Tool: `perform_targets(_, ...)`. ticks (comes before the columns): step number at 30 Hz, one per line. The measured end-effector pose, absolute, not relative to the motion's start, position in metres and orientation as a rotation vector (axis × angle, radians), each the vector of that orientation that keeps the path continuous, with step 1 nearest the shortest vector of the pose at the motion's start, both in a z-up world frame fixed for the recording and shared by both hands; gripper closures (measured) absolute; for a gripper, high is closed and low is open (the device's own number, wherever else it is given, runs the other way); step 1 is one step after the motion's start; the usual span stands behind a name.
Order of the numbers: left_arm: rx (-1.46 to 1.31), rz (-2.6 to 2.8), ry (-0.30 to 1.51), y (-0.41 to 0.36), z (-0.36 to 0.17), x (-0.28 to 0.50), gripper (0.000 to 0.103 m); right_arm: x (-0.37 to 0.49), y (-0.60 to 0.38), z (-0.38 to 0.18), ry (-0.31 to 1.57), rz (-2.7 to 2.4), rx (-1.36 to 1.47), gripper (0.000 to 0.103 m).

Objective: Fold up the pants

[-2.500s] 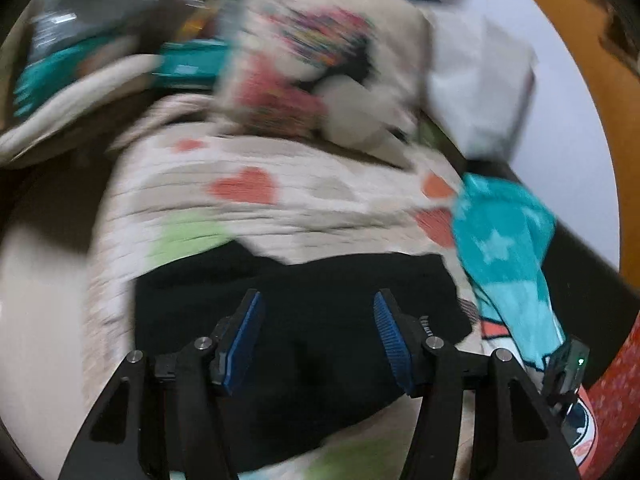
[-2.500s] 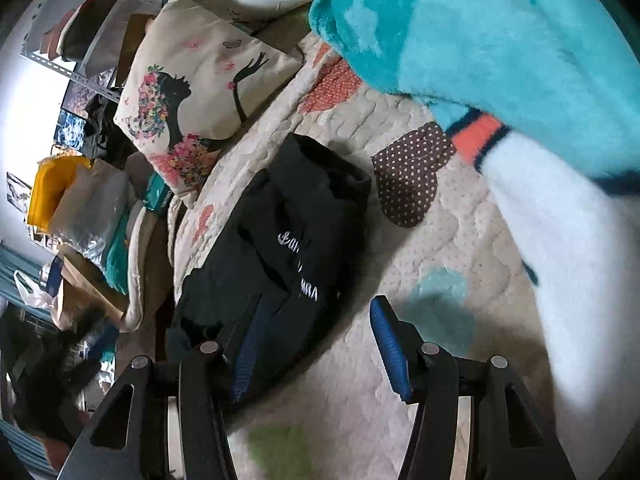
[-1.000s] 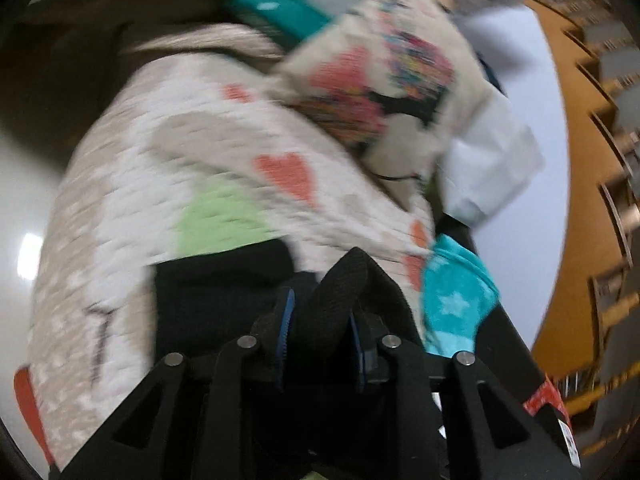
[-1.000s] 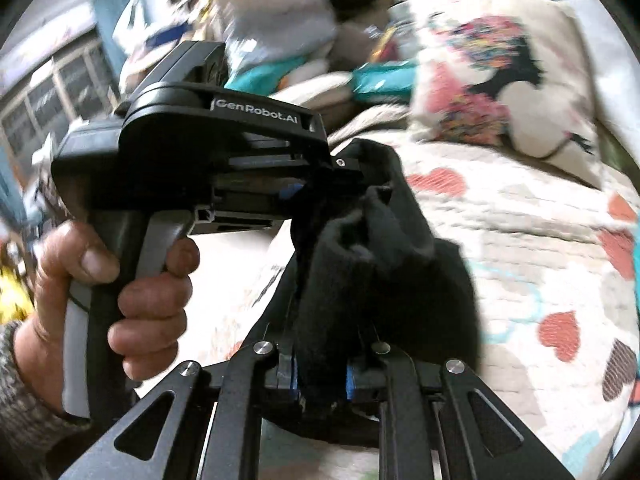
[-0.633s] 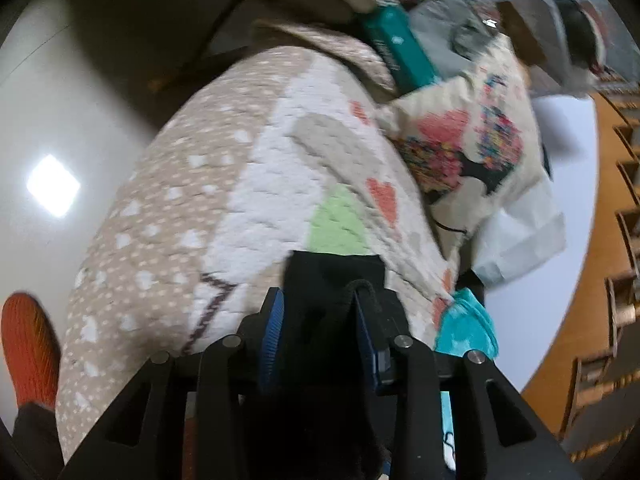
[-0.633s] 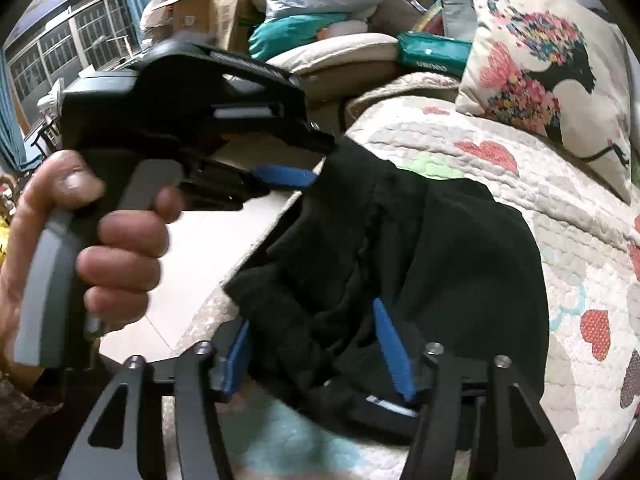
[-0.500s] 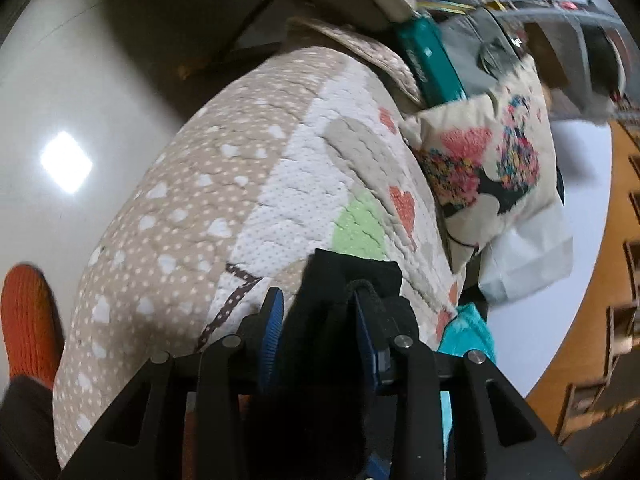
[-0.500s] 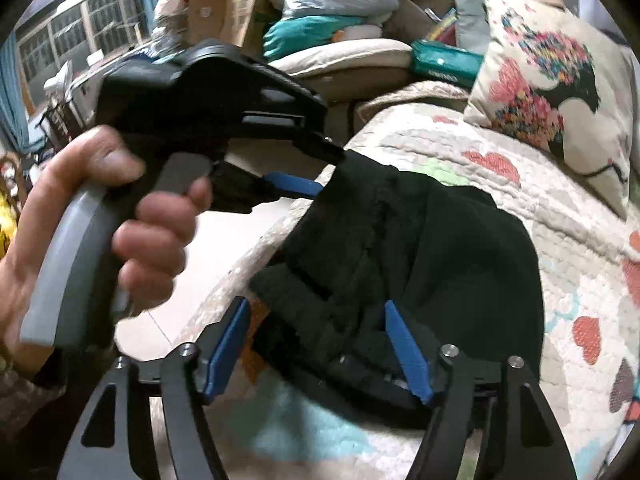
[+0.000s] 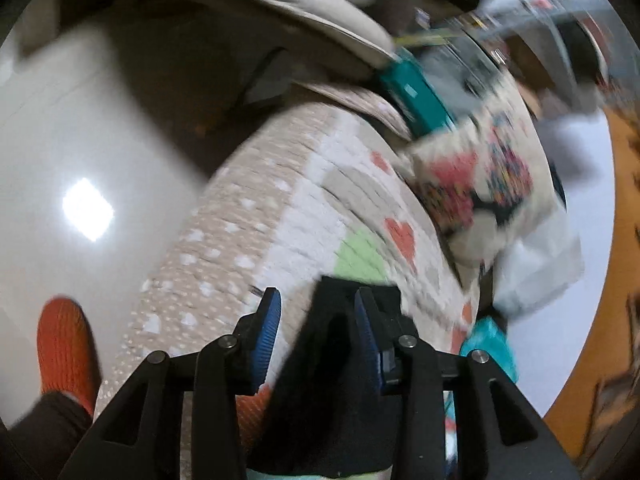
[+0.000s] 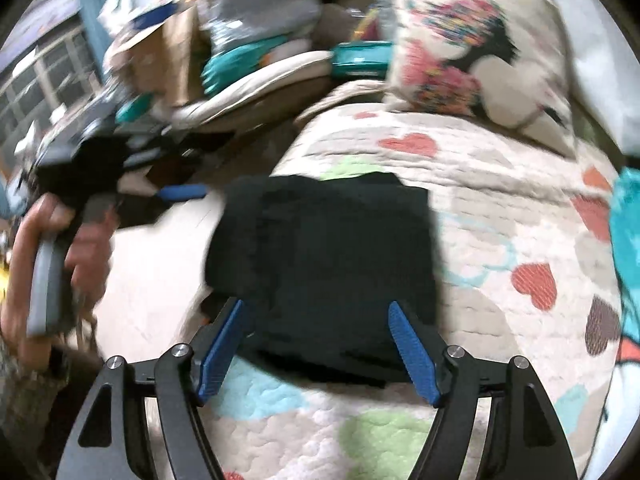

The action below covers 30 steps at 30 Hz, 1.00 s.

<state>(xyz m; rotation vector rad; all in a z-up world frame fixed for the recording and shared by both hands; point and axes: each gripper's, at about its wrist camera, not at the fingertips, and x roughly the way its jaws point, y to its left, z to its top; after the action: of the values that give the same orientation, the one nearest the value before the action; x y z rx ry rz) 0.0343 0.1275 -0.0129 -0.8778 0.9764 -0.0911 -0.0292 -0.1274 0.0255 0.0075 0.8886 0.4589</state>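
The black pants (image 10: pixel 328 256) lie folded in a compact block on the heart-patterned quilt (image 10: pixel 500 208), at the bed's left edge. My right gripper (image 10: pixel 316 312) is open, its blue pads either side of the near edge of the pants, holding nothing. In the left wrist view my left gripper (image 9: pixel 316 304) is open, with the black pants (image 9: pixel 336 380) lying between and under its jaws, no longer pinched. The left gripper also shows in the right wrist view (image 10: pixel 180 192), held in a hand off the bed's left side.
A floral cushion (image 10: pixel 472 52) leans at the head of the bed. A teal blanket (image 10: pixel 628 240) lies at the right. Piled bags and boxes (image 10: pixel 248 32) stand behind the bed. The shiny floor (image 9: pixel 60 160) and an orange slipper (image 9: pixel 60 352) are at the left.
Both grippers have let go of the pants. The right jaws opened wide and the left jaws opened. The pants dropped flat on the quilt as a folded block, and the left gripper drew away leftward.
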Motion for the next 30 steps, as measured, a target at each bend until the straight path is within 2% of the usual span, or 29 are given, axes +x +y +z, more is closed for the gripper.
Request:
perform_targets(2,-0.804,-0.145,1.032,0.104,-0.017,0.041,0.063,-0.020,-0.138,0.021,0.909,0.437,0.072,0.024)
perform_targets(5,-0.722,-0.171,1.173,0.077,-0.045,0.054,0.056,-0.006,-0.148,0.008,0.951,0.413,0.131,0.024)
perform_targets(8,-0.785,-0.164,1.234,0.078,-0.072,0.059,0.039,0.004,-0.152,-0.005,0.981,0.381,0.139,0.024)
perform_targets(13,-0.906,-0.201,1.208,0.097,-0.073,0.053,0.039,0.007,-0.158,-0.012,1.001,0.376,0.159,0.023)
perform_targets(25,-0.785,-0.100,0.973,0.107,-0.021,-0.004,0.039,0.002,-0.207,0.008,0.966,0.347,0.213,0.023)
perform_targets(30,-0.692,-0.059,0.935,0.096,-0.010,-0.011,0.039,0.003,-0.227,0.000,0.945,0.320,0.302,0.023)
